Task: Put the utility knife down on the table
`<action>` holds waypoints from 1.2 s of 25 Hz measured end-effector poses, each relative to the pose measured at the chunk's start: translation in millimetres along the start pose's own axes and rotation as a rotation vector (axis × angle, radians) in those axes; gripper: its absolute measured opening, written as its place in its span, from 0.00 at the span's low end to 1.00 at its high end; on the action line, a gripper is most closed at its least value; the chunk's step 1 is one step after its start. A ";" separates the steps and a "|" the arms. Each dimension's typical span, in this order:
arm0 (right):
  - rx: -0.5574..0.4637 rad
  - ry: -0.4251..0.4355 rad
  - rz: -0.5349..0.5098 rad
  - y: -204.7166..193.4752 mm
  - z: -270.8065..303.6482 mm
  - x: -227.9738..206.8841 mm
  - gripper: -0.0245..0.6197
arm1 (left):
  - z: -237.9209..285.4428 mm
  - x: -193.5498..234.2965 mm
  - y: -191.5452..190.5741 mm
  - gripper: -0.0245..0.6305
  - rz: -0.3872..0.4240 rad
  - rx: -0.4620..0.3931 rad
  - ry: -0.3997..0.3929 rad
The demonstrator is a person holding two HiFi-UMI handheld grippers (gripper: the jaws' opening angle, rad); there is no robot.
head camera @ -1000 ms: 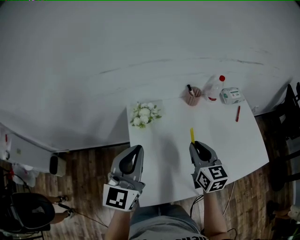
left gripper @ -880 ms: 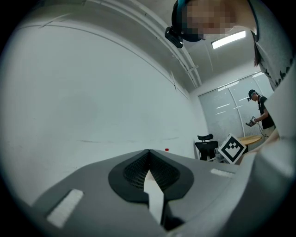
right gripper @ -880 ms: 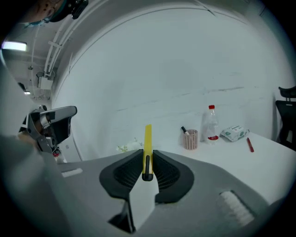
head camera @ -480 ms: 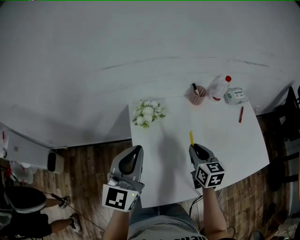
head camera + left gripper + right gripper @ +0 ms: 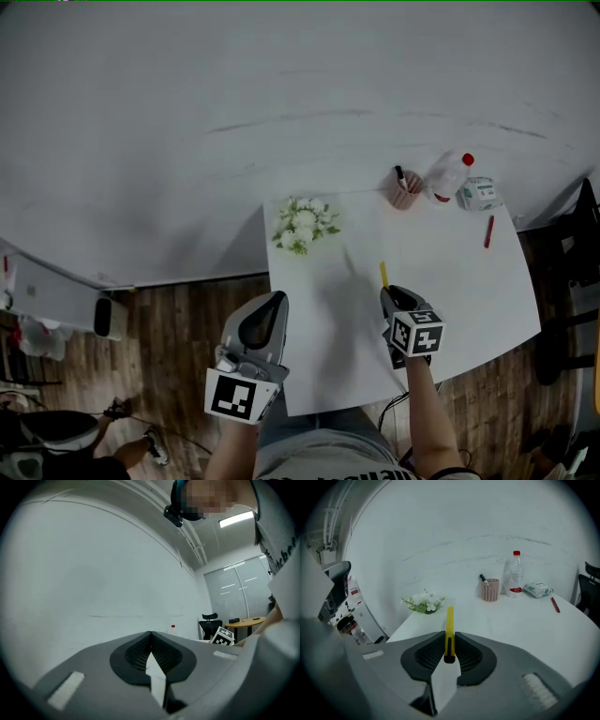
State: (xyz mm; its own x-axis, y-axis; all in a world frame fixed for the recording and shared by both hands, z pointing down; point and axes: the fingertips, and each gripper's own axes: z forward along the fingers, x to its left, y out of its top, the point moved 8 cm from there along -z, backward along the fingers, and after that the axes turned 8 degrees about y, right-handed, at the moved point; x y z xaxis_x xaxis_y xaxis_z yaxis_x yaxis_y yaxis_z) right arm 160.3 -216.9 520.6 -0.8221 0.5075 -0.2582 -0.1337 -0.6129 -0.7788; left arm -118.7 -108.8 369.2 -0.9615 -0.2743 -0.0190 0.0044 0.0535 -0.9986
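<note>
A thin yellow utility knife (image 5: 449, 623) sticks out forward from between the jaws of my right gripper (image 5: 449, 637), which is shut on its black rear end. In the head view the knife (image 5: 383, 275) points away from me over the white table (image 5: 469, 291), with the right gripper (image 5: 395, 296) above the table's near part. My left gripper (image 5: 266, 314) hovers at the table's near left edge, jaws pressed together with nothing between them (image 5: 150, 641).
At the table's far side stand a bunch of white flowers (image 5: 303, 225), a pink pen cup (image 5: 405, 192), a clear bottle with a red cap (image 5: 450, 176) and a tissue pack (image 5: 479, 194). A red pen (image 5: 488, 231) lies near the right edge. Wooden floor surrounds the table.
The view has shifted a little, so the table's objects sit further right. My right gripper has drawn slightly nearer, still holding the knife. The left gripper has not moved.
</note>
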 end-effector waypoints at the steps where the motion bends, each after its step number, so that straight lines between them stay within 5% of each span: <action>1: 0.014 -0.005 0.006 -1.3 3.8 -2.1 0.14 | 0.0 1.4 -0.9 0.04 0.005 0.006 0.001; 30: 0.264 -0.144 0.035 -29.5 59.6 -22.9 0.14 | -11.8 38.6 -12.7 0.04 -0.001 0.060 0.091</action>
State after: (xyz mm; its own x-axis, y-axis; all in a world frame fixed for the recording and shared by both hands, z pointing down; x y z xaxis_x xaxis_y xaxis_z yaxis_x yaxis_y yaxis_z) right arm 150.1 -246.5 583.5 -0.8963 0.4038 -0.1834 -0.2281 -0.7744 -0.5902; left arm -159.0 -108.7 381.7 -0.9824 -0.1859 -0.0161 0.0173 -0.0046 -0.9998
